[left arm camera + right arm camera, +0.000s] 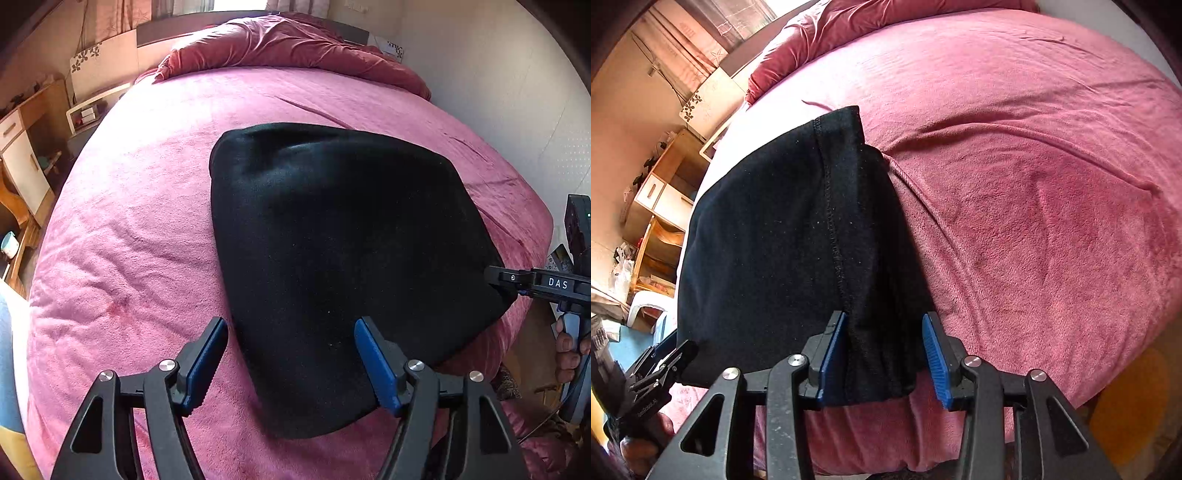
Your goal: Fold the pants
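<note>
**Inspector:** The black pants lie folded into a compact, roughly square bundle on the pink blanket, toward the near right part of the bed. A stitched seam runs along the bundle's right side, and the layers stack at the near right corner.

**Assistant:** And the grippers?

**Inspector:** The left gripper stands wide open over the near left corner; one pad is over the blanket, the other over the cloth — neither presses on anything. The right gripper is partly open, straddling the near right corner. Fabric sits between its blue pads, touching or just beside the left pad and clear of the right, so I judge it released rather than held.

**Assistant:** The step in hand?

**Inspector:** By my judgement, letting go after a fold. To do it well, both tools should draw back toward the near edge without dragging the top layer, then check that the corners sit square.

**Assistant:** Room to move?

**Inspector:** Ample open blanket to the left and beyond, up to the crumpled red quilt at the far end. The right side is tighter — the bundle lies near the bed's right edge with a wall past it. The near corner of the bundle sits close to the near edge; a careless pull could slide it off.
</note>
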The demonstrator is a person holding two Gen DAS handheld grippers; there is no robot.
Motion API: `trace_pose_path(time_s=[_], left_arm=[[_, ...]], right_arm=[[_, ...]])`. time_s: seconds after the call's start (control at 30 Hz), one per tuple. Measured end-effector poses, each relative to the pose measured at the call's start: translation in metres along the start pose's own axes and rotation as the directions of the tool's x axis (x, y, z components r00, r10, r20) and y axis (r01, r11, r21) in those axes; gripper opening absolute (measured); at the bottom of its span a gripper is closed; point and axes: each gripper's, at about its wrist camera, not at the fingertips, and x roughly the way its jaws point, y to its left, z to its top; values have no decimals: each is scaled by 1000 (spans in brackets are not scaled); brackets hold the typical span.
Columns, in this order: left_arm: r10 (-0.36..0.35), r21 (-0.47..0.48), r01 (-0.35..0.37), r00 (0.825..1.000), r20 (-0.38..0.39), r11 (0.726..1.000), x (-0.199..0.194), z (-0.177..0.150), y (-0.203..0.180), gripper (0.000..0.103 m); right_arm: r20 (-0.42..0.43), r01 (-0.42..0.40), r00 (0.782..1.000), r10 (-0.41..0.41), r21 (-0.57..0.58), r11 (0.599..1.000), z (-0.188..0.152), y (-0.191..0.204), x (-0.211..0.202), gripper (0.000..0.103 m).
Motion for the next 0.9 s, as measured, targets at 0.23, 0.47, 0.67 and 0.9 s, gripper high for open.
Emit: trace_pose_path(time_s=[0.23,0.47,0.67,0.9], left_arm=[[2,4,-2,998,67,1000,-26,0,0,83],[1,-7,-1,994,110,1000,-50,1,5,84],[-46,-25,49,993,106,998,-51,3,15,84],[-261,-235,267,964,57,934,-32,18,67,85]], right_arm=[[-3,-37,999,38,44,998,3,-6,-6,57],[15,-61,998,60,40,997,17,-5,-20,62],[8,-122,992,122,41,992,32,-2,-20,69],[-57,-177,982,181,67,982,54,-10,6,73]])
